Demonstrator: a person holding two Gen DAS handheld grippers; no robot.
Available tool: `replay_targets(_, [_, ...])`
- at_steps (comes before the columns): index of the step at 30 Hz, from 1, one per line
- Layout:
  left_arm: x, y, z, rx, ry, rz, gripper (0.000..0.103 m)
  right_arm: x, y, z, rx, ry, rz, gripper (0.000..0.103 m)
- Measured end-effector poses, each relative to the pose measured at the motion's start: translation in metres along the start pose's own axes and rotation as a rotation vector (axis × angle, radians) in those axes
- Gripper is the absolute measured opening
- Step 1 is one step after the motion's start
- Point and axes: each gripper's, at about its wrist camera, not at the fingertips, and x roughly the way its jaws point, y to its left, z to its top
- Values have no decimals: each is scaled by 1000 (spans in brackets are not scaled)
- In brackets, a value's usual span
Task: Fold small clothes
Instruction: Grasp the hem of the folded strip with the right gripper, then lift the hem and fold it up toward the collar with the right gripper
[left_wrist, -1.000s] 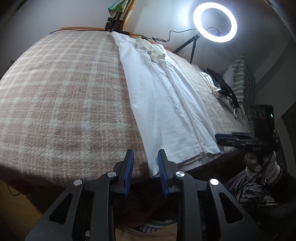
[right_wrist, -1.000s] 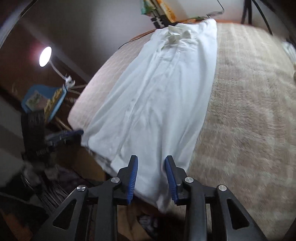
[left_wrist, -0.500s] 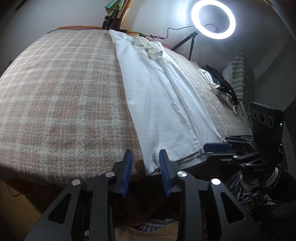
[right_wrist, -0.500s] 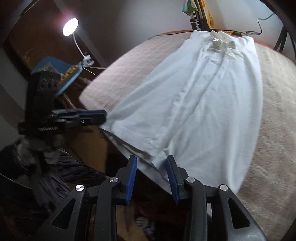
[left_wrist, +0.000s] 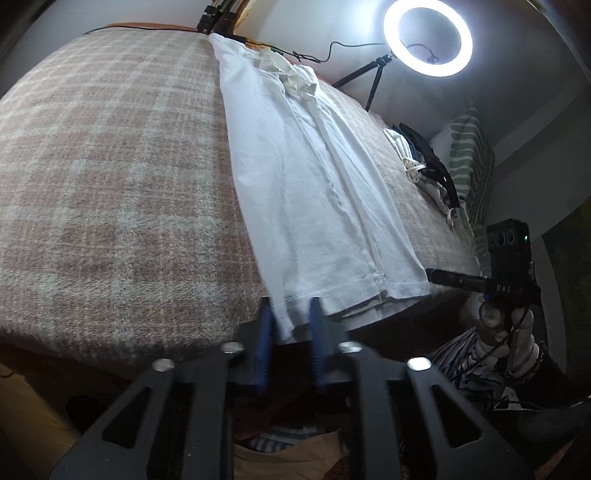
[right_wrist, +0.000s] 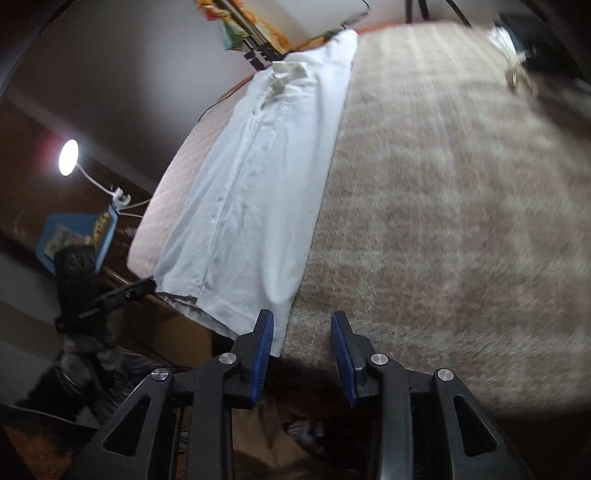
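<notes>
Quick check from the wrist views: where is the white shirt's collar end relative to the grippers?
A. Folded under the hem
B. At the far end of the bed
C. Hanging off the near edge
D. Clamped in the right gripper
B: the white shirt lies lengthwise on the plaid blanket, its collar at the far end and its hem at the near edge.

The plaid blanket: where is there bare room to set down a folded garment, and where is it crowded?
Two bare patches flank the white shirt: a wide stretch of blanket toward the desk lamp, another between the shirt and the clothes pile. Crowded by that pile and the striped pillow.
</notes>
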Motion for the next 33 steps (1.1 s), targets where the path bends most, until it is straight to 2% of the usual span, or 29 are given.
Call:
replay_targets(3, [0,1,-1,2,-6,-6,6,12,7,0,-7,31,51,29])
replay_targets(7, [-5,-1,0,4,-27,-15,4,22,10,4,-2,54,82,6])
replay_targets(8, [-7,-1,0,4,-34,-19,4,23,7,4,22,53,100,4])
replay_targets(12, [-15,4,7,-44,-70,-79,4,11,-5,7,92,9,178,2])
replay_targets(17, [-22,-1,28,-27,-117,-89,4,-1,1,25,104,-46,217,2])
replay_targets(25, [-19,-3,87,-4,-211,-76,4,-6,3,80,90,-110,209,2])
replay_targets(28, [-7,0,113,-2,-224,-52,4,0,-2,107,99,-126,211,2])
replay_targets(33, [17,11,140,-23,-211,-22,4,21,-19,139,139,-121,161,2])
